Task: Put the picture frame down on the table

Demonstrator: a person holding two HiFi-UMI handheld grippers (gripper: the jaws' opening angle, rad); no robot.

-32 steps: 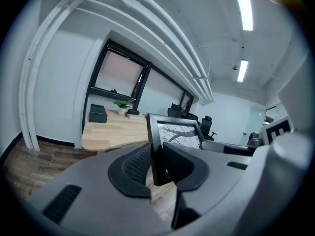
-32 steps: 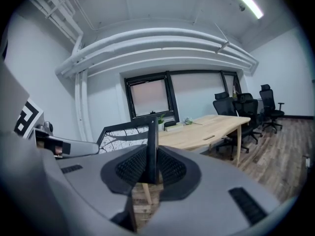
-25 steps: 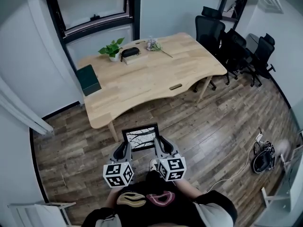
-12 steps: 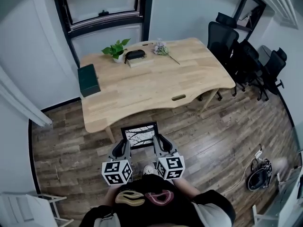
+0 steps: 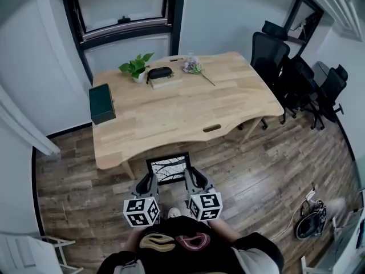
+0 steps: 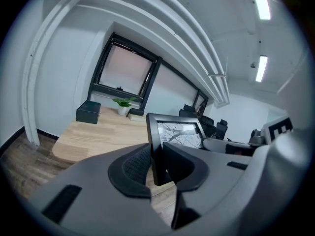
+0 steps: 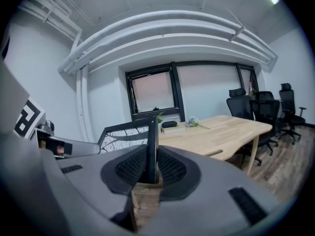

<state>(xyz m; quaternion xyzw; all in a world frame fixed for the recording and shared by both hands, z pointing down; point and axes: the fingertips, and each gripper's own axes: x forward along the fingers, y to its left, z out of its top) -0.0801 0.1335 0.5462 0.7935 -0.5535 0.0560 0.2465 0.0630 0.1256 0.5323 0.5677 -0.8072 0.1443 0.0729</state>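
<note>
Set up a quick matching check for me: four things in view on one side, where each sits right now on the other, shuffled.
Things:
1. picture frame
2. dark green box
3. potted plant
4. office chairs

Places:
A. beside the right end of the table
B. on the table's far edge, below the window
C. clamped between the left hand-held gripper and the right hand-held gripper, short of the table
D. on the table's left end

Pairs: 1-C; 2-D; 3-B; 4-A
</note>
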